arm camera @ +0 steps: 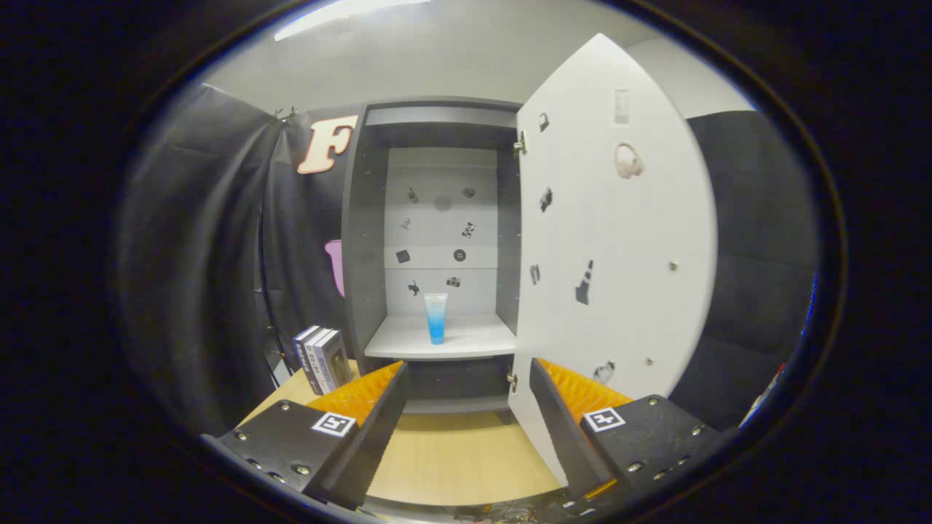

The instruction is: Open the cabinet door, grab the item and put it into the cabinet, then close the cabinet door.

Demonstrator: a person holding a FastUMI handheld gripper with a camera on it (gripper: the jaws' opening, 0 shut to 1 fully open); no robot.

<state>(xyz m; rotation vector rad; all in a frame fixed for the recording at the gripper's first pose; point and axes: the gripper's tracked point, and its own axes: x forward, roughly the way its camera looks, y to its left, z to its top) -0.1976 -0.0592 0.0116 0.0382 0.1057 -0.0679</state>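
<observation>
The cabinet point(437, 218) stands on the table point(451, 458), and its door point(619, 240) hangs wide open to the cabinet's right. The tube point(436, 318) stands upright on the cabinet's shelf point(437, 338), so placing looks done and closing the door is the step in hand. The gripper point(466, 378) sits back from the cabinet, fingers spread wide and holding nothing. Next it likely must swing behind the door's outer edge and push. Books point(322, 358) lean left of the cabinet. The door's outer face and any handle are hidden.
</observation>
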